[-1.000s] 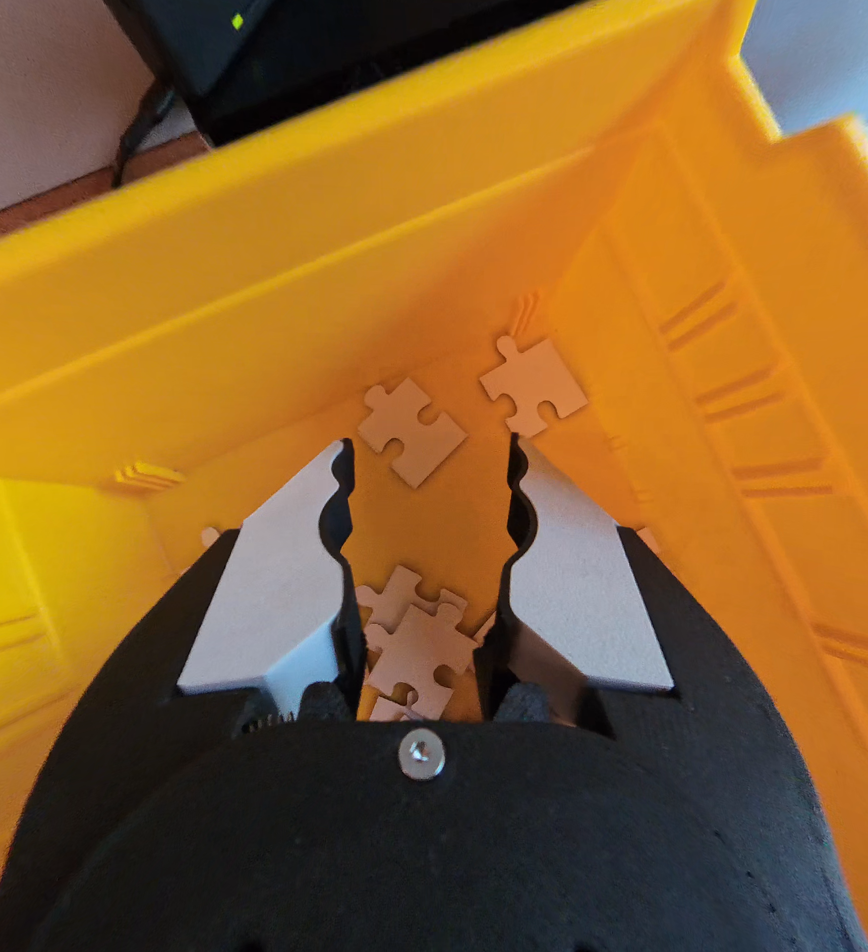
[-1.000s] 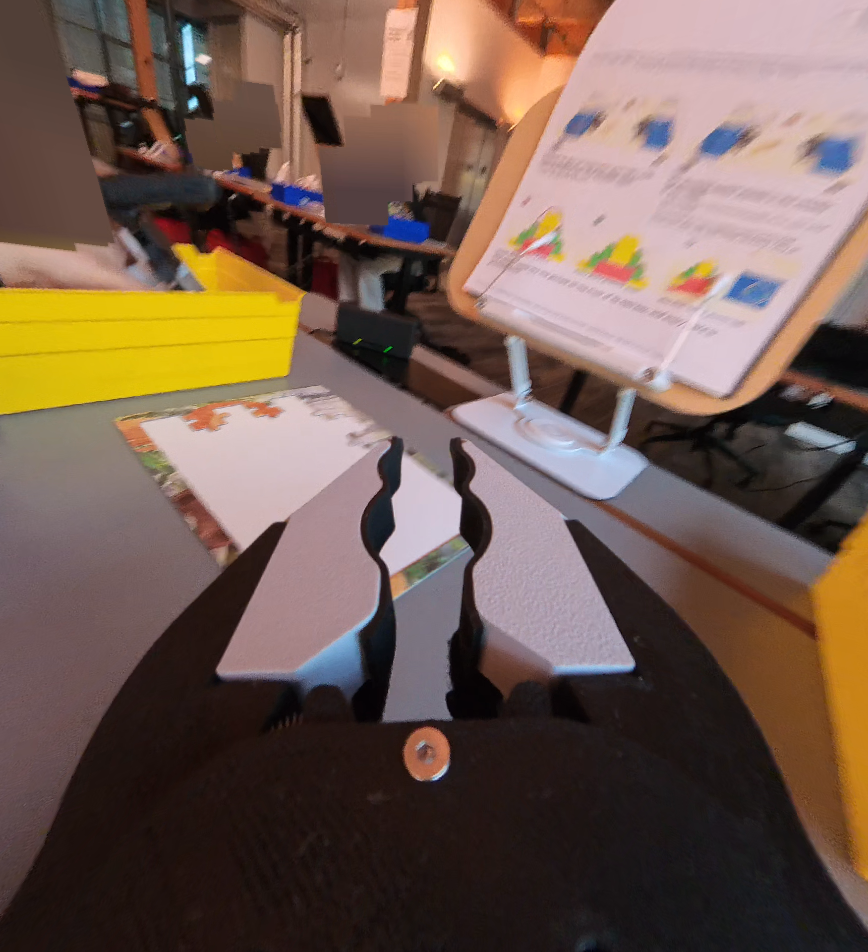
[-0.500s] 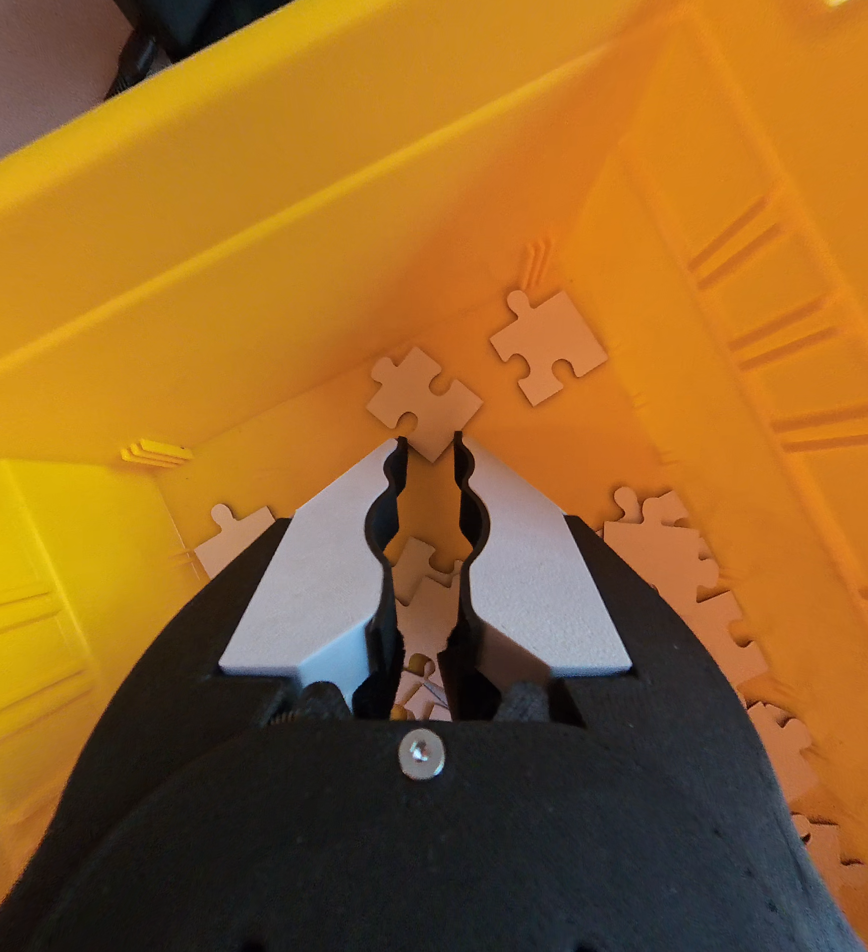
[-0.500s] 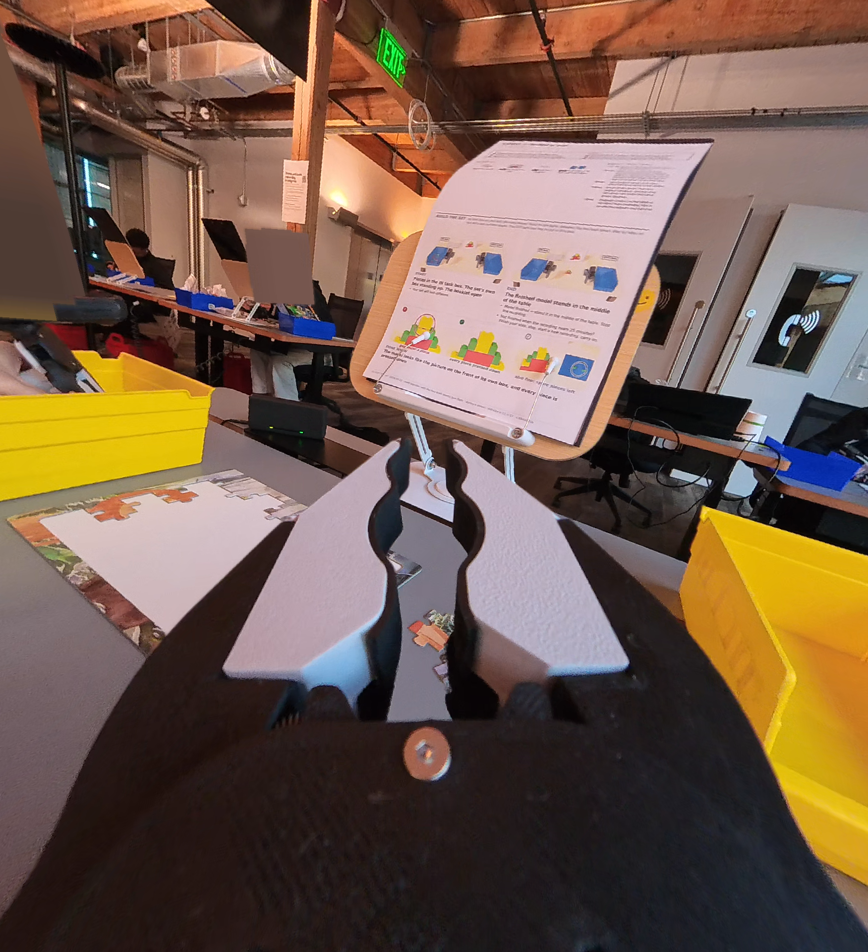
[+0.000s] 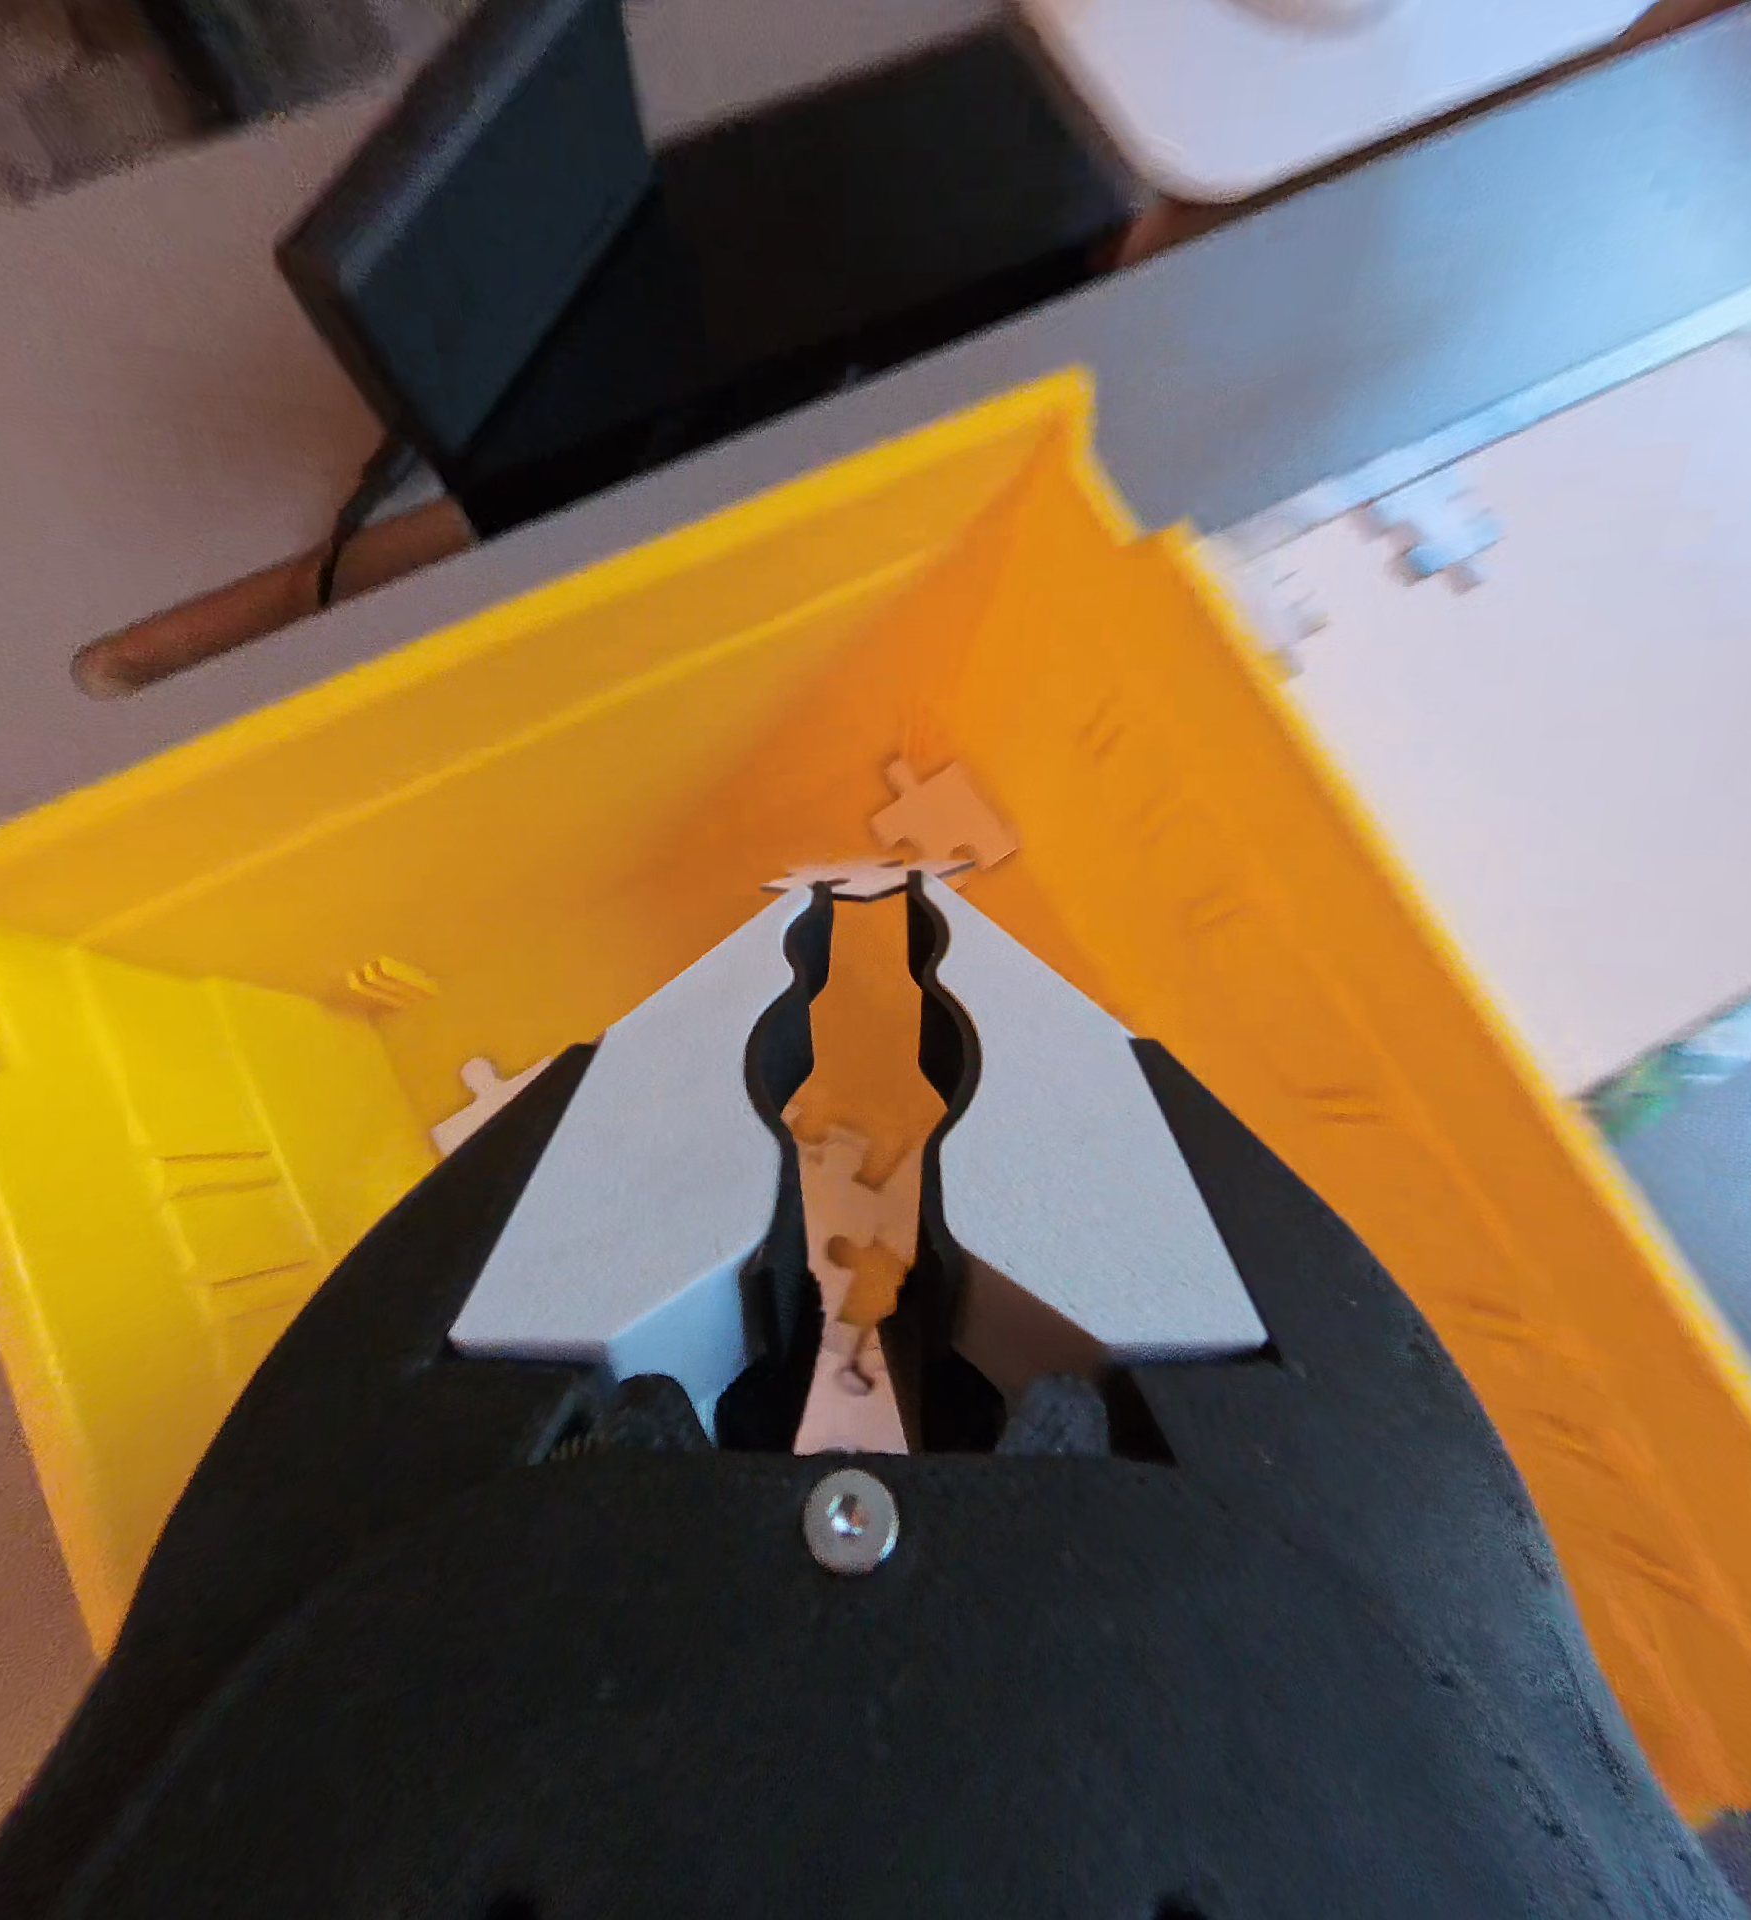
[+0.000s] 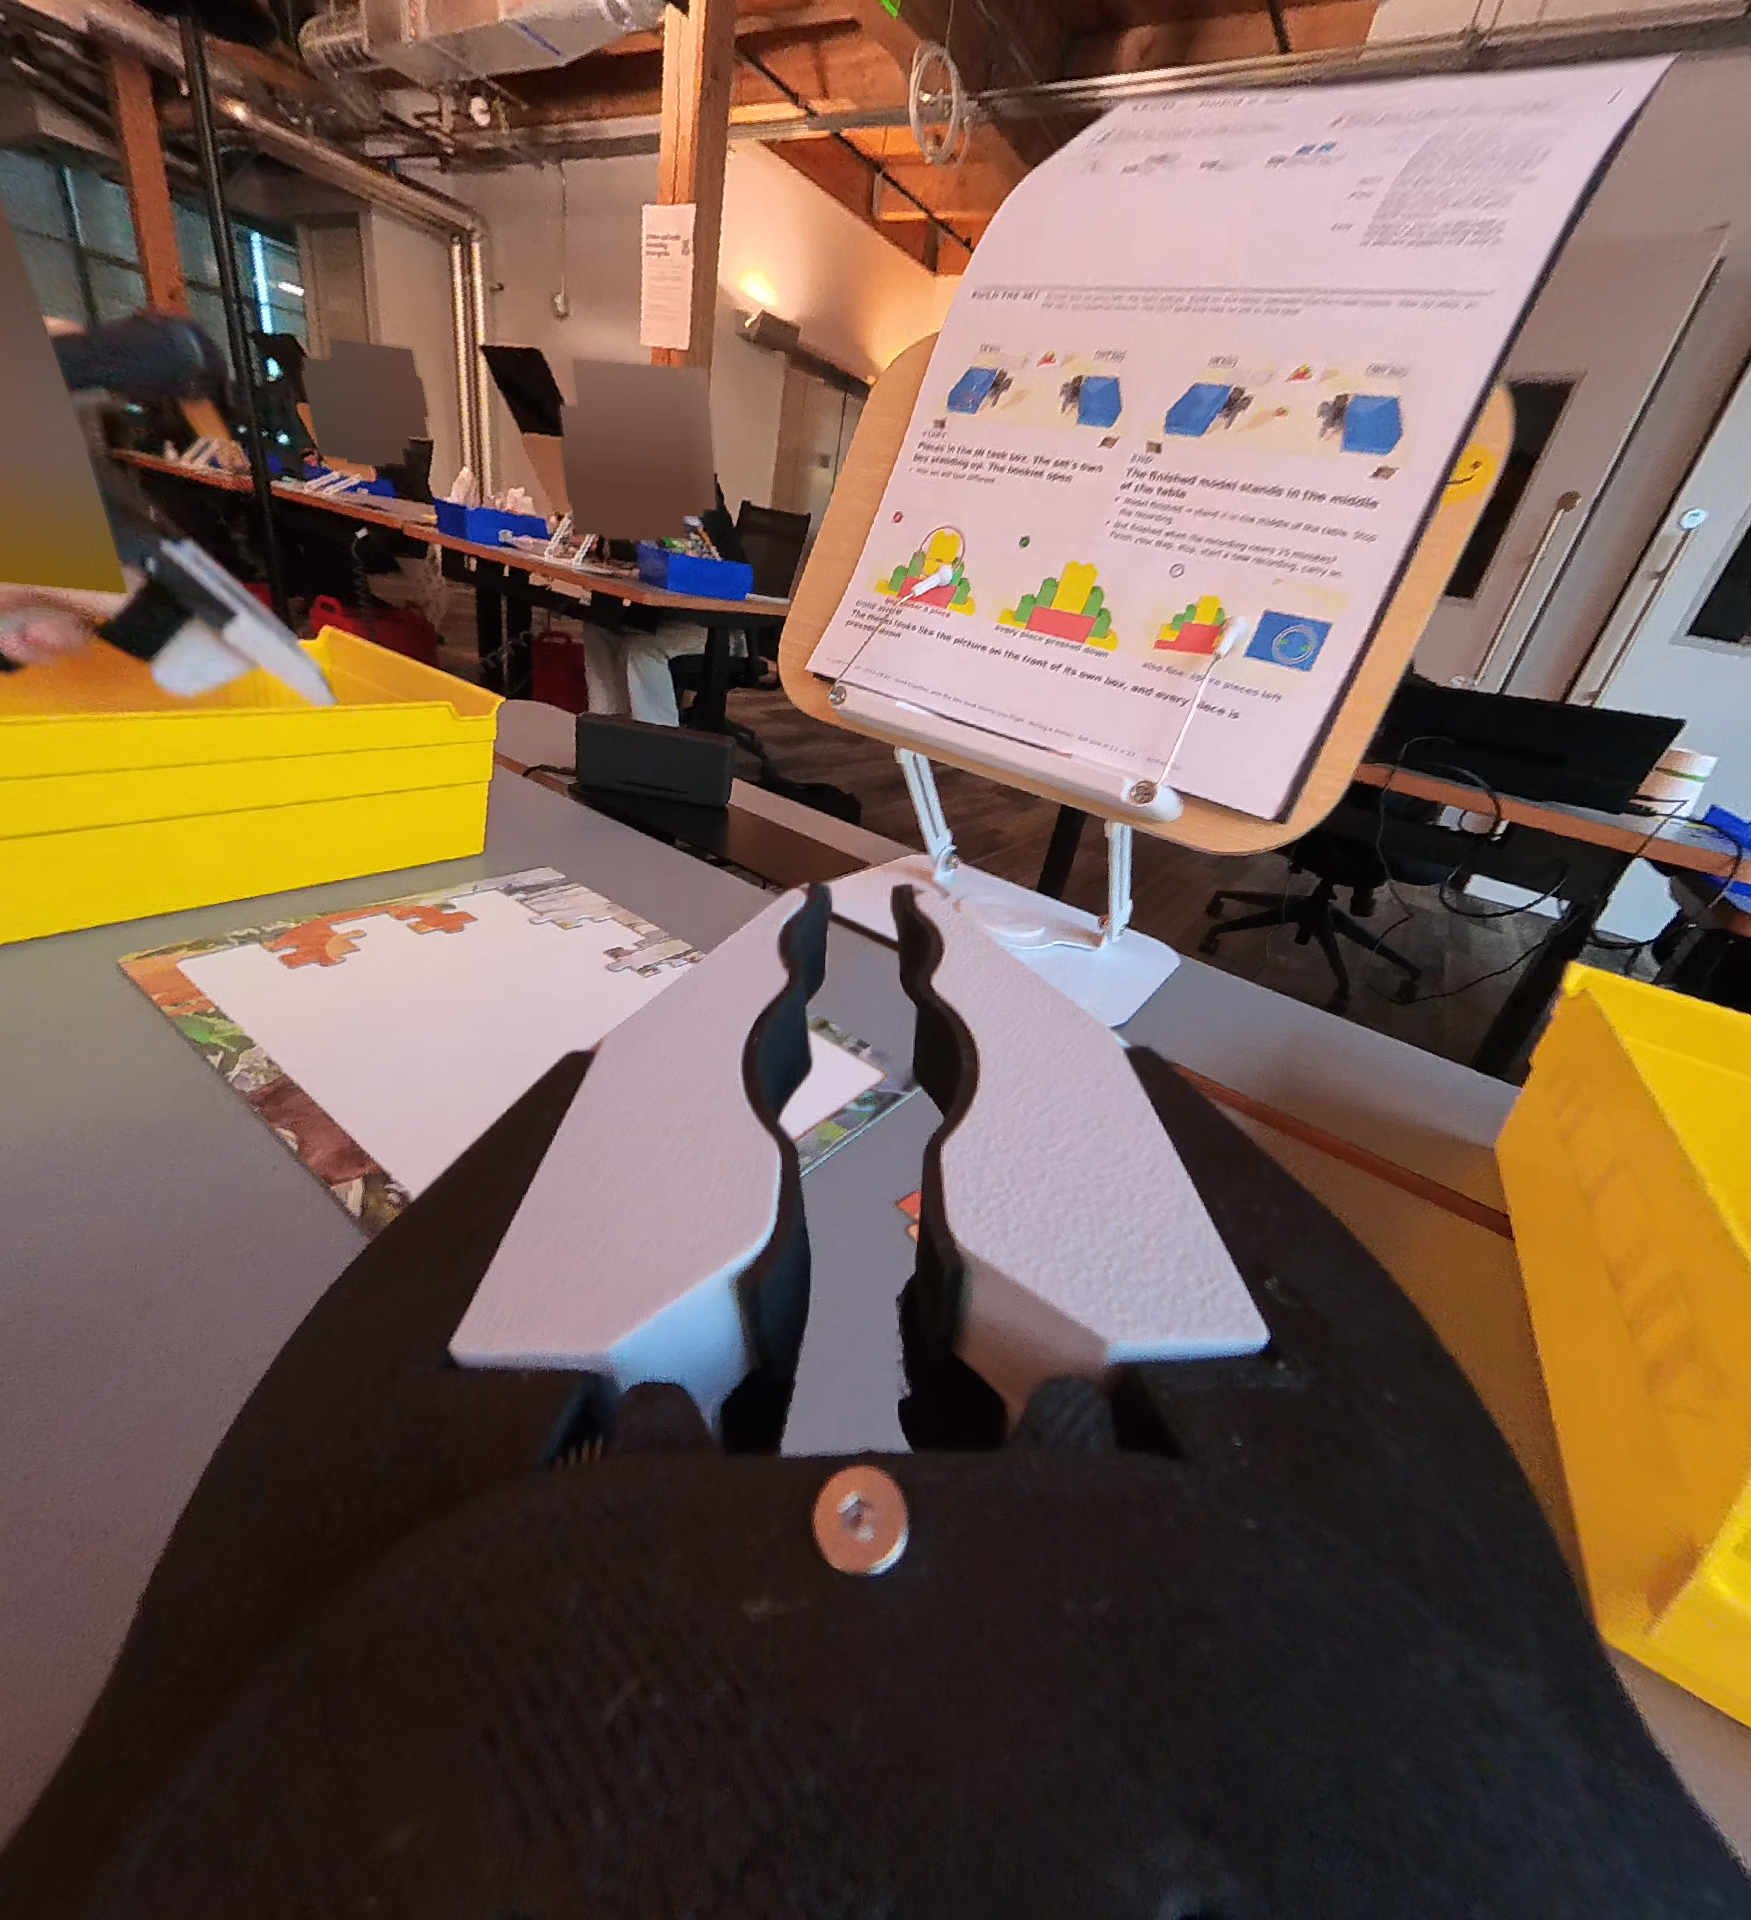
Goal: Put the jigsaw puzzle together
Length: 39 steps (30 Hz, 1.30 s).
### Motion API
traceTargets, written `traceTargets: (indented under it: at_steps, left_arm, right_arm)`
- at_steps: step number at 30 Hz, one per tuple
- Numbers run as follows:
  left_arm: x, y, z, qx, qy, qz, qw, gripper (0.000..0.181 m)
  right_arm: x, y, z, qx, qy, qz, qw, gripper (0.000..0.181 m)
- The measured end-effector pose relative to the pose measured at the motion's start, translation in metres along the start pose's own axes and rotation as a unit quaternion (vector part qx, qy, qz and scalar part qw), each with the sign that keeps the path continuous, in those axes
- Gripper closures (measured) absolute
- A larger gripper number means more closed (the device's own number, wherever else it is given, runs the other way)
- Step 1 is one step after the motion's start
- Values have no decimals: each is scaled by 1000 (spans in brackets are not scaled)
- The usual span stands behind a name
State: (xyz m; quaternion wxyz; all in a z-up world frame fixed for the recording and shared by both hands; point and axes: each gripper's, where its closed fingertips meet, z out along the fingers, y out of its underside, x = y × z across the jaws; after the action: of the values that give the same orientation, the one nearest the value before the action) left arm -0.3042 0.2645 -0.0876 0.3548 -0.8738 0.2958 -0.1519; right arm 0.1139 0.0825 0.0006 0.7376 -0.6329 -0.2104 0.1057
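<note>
1. Left wrist view: the left gripper (image 5: 866, 888) has lifted since half a second ago, when it was low among the pieces. Its fingers (image 5: 705, 1101) now pinch a pale puzzle piece (image 5: 855, 876) by the edge, up over the yellow bin (image 5: 497, 748). More pieces (image 5: 938, 821) lie below. Likely next stop: the puzzle board (image 5: 1536, 665), blurred just right of the bin.

2. Right wrist view: the right gripper (image 6: 855, 904) has dipped a little; its fingers stand slightly apart, holding nothing, above the bench (image 6: 92, 1164). Ahead lies the puzzle board (image 6: 435, 1008), its border built and middle mostly bare.
</note>
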Motion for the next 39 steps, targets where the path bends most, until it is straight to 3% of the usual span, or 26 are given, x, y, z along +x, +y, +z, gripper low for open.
traceTargets:
  at_steps: [3,7,11,17,22,26,27,28,31,33,36,39]
  left_arm:
    - [28,-27,-27,48,55,-7,997,169]
    - [50,-40,-49,59,75,-3,995,170]
    - [101,-69,-76,108,191,-49,974,170]
    - [171,-87,-88,112,319,-55,939,170]
    - [201,-86,-83,90,363,-46,926,170]
    - [207,-84,-81,83,376,-47,922,170]
    - [207,-84,-80,84,380,-49,920,170]
    - [208,-85,-80,86,384,-51,918,170]
    - [207,-91,-80,97,404,-69,907,181]
    - [197,-96,-77,109,395,-93,908,162]
    - [180,-99,-73,137,361,-71,920,157]
    - [193,-101,-80,170,390,-11,905,157]
  right_arm:
    - [-11,10,6,-21,-27,5,999,169]
    - [-26,20,11,-40,-55,-1,998,169]
    - [-57,26,20,-66,-110,-5,992,162]
    - [-151,-20,63,-57,-210,-116,969,153]
    - [-193,-44,133,-39,-219,-156,962,146]
    - [-199,-36,164,-49,-232,-91,967,148]
    - [-200,-35,165,-45,-238,-82,967,156]
    - [-200,-33,164,-42,-247,-74,965,174]
    - [-195,-34,159,-41,-287,29,957,181]
    - [-188,-33,157,-53,-321,154,933,181]
    - [-178,-31,153,-69,-375,332,863,181]
    - [-169,-28,148,-72,-400,420,812,181]
